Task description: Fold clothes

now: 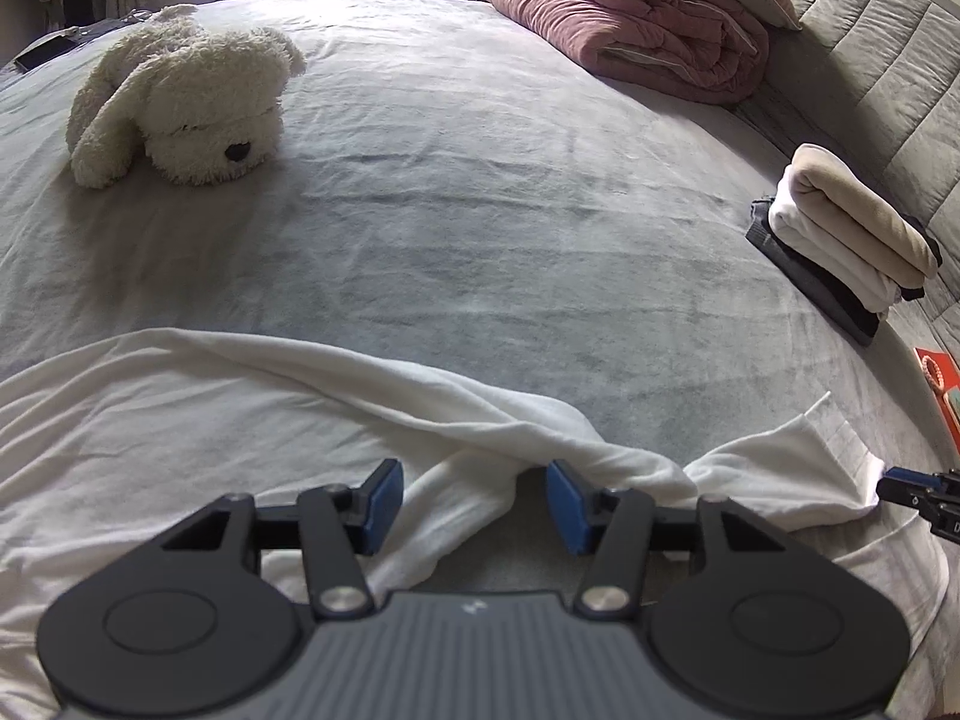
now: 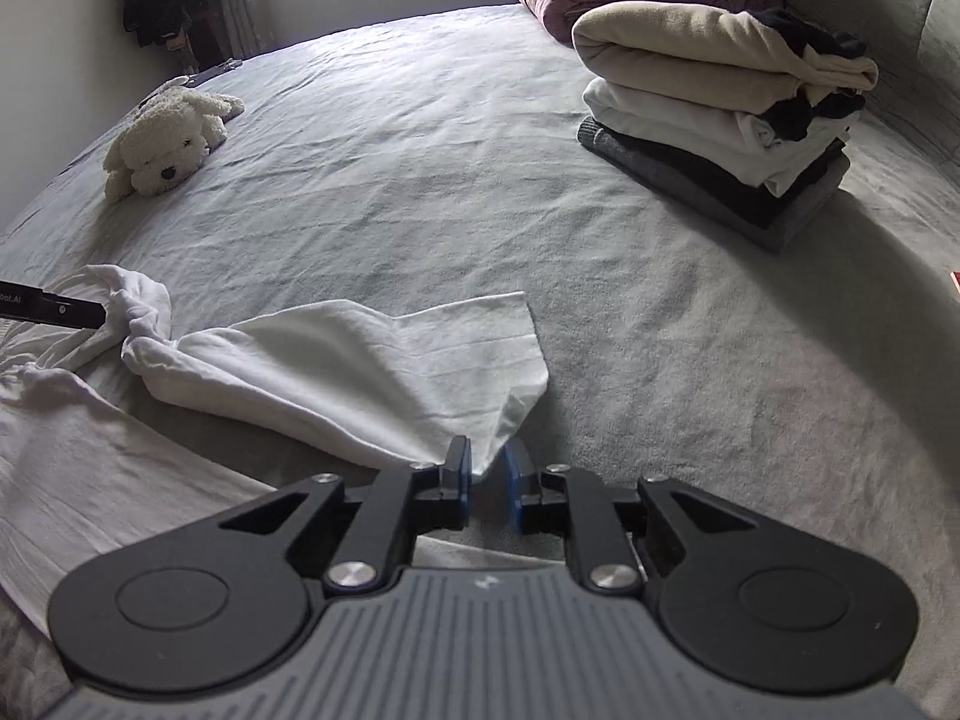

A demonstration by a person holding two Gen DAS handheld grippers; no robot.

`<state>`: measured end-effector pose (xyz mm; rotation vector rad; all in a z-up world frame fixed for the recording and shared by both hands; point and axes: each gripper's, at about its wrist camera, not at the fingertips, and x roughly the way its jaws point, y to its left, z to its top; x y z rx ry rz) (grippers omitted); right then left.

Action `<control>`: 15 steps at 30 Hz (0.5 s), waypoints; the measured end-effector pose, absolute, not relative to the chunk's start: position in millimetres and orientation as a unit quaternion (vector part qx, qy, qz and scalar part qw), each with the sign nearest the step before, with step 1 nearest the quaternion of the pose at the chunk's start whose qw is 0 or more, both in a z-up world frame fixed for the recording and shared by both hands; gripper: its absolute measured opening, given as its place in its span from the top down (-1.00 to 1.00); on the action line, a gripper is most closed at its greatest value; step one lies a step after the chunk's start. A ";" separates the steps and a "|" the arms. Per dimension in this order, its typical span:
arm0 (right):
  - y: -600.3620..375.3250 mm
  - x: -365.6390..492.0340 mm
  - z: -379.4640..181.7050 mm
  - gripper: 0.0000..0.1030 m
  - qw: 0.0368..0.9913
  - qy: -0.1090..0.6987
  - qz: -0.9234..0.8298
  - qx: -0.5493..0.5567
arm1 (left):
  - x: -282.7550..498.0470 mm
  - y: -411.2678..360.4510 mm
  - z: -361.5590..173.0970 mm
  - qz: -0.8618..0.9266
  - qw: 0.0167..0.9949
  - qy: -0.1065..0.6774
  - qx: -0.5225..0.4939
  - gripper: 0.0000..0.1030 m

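White garment [image 2: 336, 360] spread on a grey bed [image 1: 456, 192].
Right gripper [image 2: 487, 477] jaws pinch its sleeve edge; left gripper [image 1: 474, 501] jaws gape over bunched cloth. Plush dog [image 1: 180, 102], folded stack [image 2: 720, 120], pink quilt [image 1: 630, 18] beyond.

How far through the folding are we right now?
Done: a stack of folded clothes sits near the headboard. In hand: the right tool pinches a corner of the white garment; the left tool is open over a bunched part of it. Left: the garment is still rumpled and unfolded.
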<state>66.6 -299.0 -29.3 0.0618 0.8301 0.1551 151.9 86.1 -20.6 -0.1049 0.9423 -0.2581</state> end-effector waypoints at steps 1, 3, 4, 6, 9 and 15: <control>-300.6 69.1 -26.2 0.18 0.915 0.396 0.073 0.033 | 154.1 88.9 -20.6 -0.120 0.882 0.453 -0.053 -0.05; -303.6 77.1 -22.2 0.12 0.920 0.385 0.069 0.037 | 158.5 94.3 -20.4 -0.114 0.882 0.453 -0.059 -0.05; -304.5 82.3 -21.6 0.12 0.921 0.382 0.067 0.037 | 160.6 96.6 -20.2 -0.111 0.883 0.452 -0.061 -0.05; -305.0 93.9 -22.9 0.12 0.923 0.378 0.065 0.034 | 165.0 101.0 -19.0 -0.105 0.885 0.449 -0.062 -0.05; -303.6 109.5 -28.8 0.12 0.921 0.384 0.065 0.025 | 172.4 107.8 -16.1 -0.100 0.889 0.443 -0.052 -0.04; -298.0 132.1 -44.5 0.12 0.915 0.398 0.072 0.006 | 188.8 117.9 -15.1 -0.087 0.894 0.438 -0.007 -0.04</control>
